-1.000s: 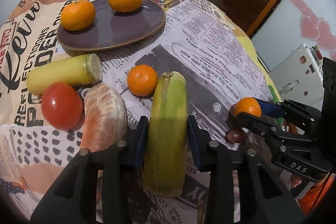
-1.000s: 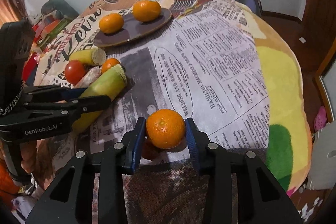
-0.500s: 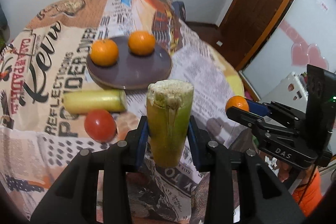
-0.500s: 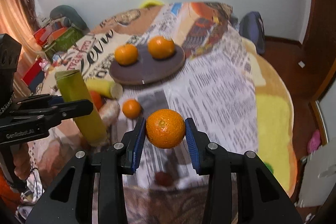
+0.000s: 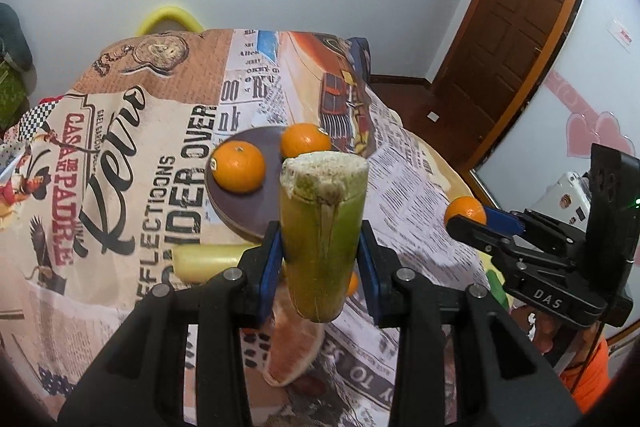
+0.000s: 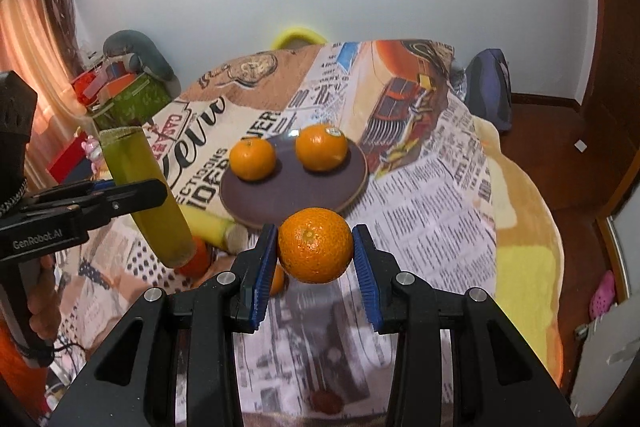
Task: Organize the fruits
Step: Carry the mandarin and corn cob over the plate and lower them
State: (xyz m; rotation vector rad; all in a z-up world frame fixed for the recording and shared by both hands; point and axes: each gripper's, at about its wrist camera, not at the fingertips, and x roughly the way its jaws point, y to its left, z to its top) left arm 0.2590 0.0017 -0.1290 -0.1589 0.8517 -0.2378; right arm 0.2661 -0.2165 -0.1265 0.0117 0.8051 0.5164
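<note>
Two oranges [image 6: 252, 159] [image 6: 321, 147] already sit side by side on the brown plate [image 6: 352, 187], which lies near the middle of the cloth-covered table [image 6: 440, 195], so the sorting looks partly done. The right gripper [image 6: 316, 251] is clamped on a third orange [image 6: 315, 245] held in the air above the table's near side, just short of the plate; it most likely goes there next. The left gripper [image 5: 322, 259] is clamped on a green stalk [image 5: 322, 231], upright and clear of the table. Left on the cloth near the plate's left edge are a yellow stalk [image 5: 208, 261], a peeled citrus [image 5: 294, 351], and a small orange [image 6: 277, 281] that is mostly hidden; these seem yet to be placed.
</note>
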